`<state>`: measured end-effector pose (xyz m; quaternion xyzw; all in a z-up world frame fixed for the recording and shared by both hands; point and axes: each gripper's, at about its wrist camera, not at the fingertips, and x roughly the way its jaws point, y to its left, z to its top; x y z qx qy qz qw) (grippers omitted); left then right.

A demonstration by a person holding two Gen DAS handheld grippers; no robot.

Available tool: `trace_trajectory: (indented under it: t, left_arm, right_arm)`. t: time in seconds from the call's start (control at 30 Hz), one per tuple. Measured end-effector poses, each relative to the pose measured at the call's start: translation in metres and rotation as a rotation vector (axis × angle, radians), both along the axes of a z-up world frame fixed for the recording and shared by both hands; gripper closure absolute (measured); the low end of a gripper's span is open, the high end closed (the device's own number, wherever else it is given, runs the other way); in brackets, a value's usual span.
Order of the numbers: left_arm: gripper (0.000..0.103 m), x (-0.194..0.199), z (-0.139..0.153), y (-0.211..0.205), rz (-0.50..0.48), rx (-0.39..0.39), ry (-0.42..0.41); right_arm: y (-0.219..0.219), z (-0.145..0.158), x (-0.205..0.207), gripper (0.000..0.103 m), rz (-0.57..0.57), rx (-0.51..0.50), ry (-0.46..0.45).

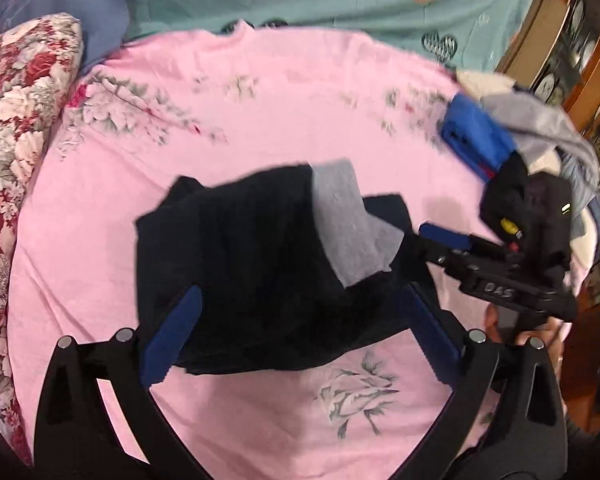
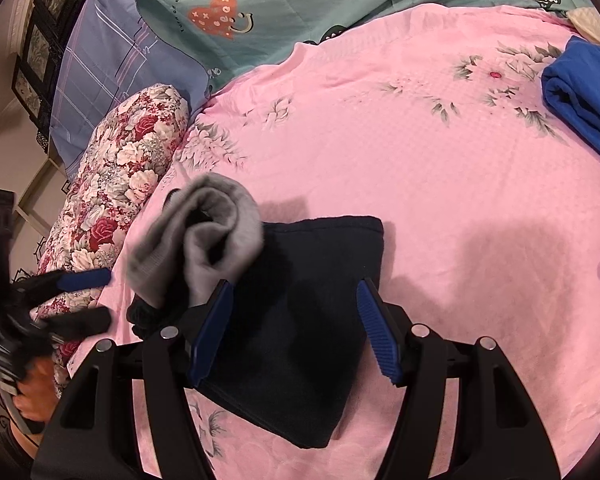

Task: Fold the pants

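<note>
The left gripper (image 1: 300,332) gapes wide, the folded dark pants (image 1: 268,272) lying between its fingers toward 12 o'clock on the pink sheet (image 1: 260,120); the right gripper (image 2: 296,332) is likewise spread, grasping nothing, over the pants (image 2: 300,320); a grey lining flap (image 2: 204,236) sits at 10 o'clock.

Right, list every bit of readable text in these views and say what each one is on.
"Turn of worry": printed on the teal quilt, curving beside its orange heart.
"045": embossed on the body of the right gripper, seen from the left wrist view; blurred, so the reading is uncertain.
Nothing readable on the dark pants or the pink sheet.
</note>
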<state>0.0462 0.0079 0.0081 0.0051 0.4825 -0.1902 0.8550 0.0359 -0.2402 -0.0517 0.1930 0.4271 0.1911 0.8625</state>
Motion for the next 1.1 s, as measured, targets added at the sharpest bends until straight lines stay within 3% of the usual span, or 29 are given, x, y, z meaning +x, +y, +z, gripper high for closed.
trace_trajectory:
  t: [0.1, 0.17, 0.23, 0.4, 0.53, 0.63, 0.77, 0.8, 0.83, 0.9, 1.0, 1.1]
  left_arm:
    - [0.002, 0.005, 0.004, 0.038, 0.136, 0.026, -0.037]
    - [0.002, 0.013, -0.008, 0.065, 0.276, 0.093, -0.044]
    - [0.002, 0.025, -0.034, 0.083, 0.366, 0.150, 0.007]
    - [0.002, 0.039, -0.081, 0.098, 0.372, 0.131, 0.138]
    - [0.002, 0.037, -0.086, 0.092, 0.352, 0.137, 0.118]
    - [0.002, 0.036, -0.085, 0.091, 0.345, 0.131, 0.116]
    - [0.002, 0.037, -0.089, 0.092, 0.341, 0.124, 0.120]
    - [0.002, 0.036, -0.089, 0.094, 0.340, 0.121, 0.123]
    - [0.002, 0.037, -0.088, 0.095, 0.341, 0.115, 0.129]
    - [0.002, 0.036, -0.082, 0.099, 0.345, 0.096, 0.132]
    - [0.002, 0.030, -0.065, 0.109, 0.385, 0.062, 0.098]
    - [0.002, 0.030, -0.062, 0.111, 0.380, 0.033, 0.108]
  right_arm:
    - [-0.001, 0.003, 0.000, 0.038, 0.003, 0.022, 0.000]
    - [-0.003, 0.007, 0.000, 0.034, 0.001, 0.079, 0.015]
    - [-0.004, 0.015, -0.002, 0.025, -0.005, 0.125, 0.013]
    - [0.024, 0.047, -0.008, 0.025, 0.099, 0.113, -0.040]
    - [0.060, 0.043, 0.000, 0.026, 0.205, 0.111, 0.030]
    - [0.080, 0.028, 0.010, 0.026, 0.188, 0.018, 0.099]
    - [0.087, 0.013, 0.025, 0.043, 0.173, 0.083, 0.149]
    - [0.086, 0.012, 0.030, 0.059, 0.156, 0.081, 0.156]
    - [0.085, 0.012, 0.033, 0.086, 0.137, 0.091, 0.162]
    - [0.080, 0.021, 0.032, 0.091, 0.140, 0.149, 0.161]
    - [0.076, 0.058, 0.011, 0.095, 0.178, 0.184, 0.065]
    - [0.059, 0.064, -0.007, 0.095, 0.208, 0.275, 0.093]
